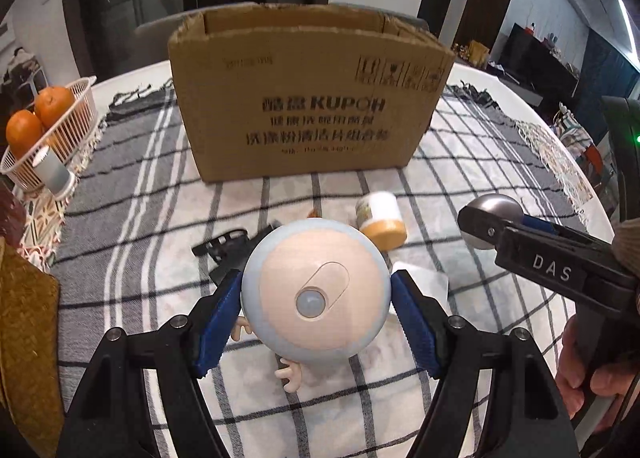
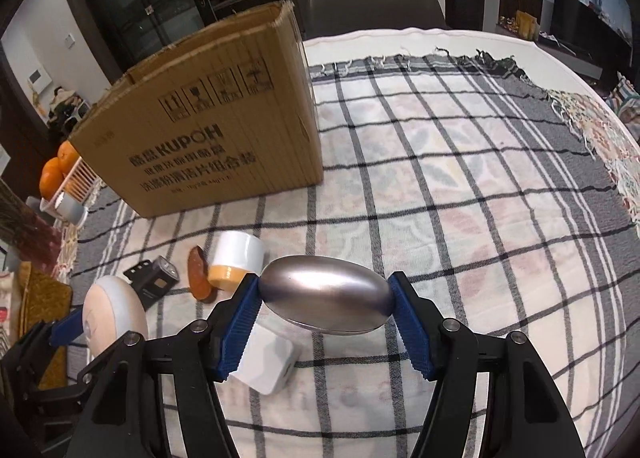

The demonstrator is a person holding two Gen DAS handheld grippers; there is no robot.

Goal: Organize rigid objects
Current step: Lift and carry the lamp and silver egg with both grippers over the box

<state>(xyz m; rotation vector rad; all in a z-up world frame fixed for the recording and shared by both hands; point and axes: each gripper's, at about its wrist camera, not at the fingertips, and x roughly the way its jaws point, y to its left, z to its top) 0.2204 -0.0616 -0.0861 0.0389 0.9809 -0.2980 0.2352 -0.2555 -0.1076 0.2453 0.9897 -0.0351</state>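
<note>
My left gripper (image 1: 316,298) is shut on a round pale-blue and peach toy figure (image 1: 316,290) with small arms, held above the checked cloth. The toy also shows in the right wrist view (image 2: 114,314). My right gripper (image 2: 326,304) is shut on a shiny metal oval (image 2: 326,300), held above the cloth; it also shows in the left wrist view (image 1: 494,214). An open cardboard box (image 1: 308,98) stands behind, also in the right wrist view (image 2: 208,130). A white jar with a yellow lid (image 1: 382,220) lies on its side in front of the box.
A black gadget (image 2: 154,278) and a brown oblong piece (image 2: 198,272) lie left of the jar. A white square block (image 2: 268,362) sits under the right gripper. A white basket of oranges (image 1: 48,126) with a grey cup (image 1: 52,174) stands far left. The table edge curves on the right.
</note>
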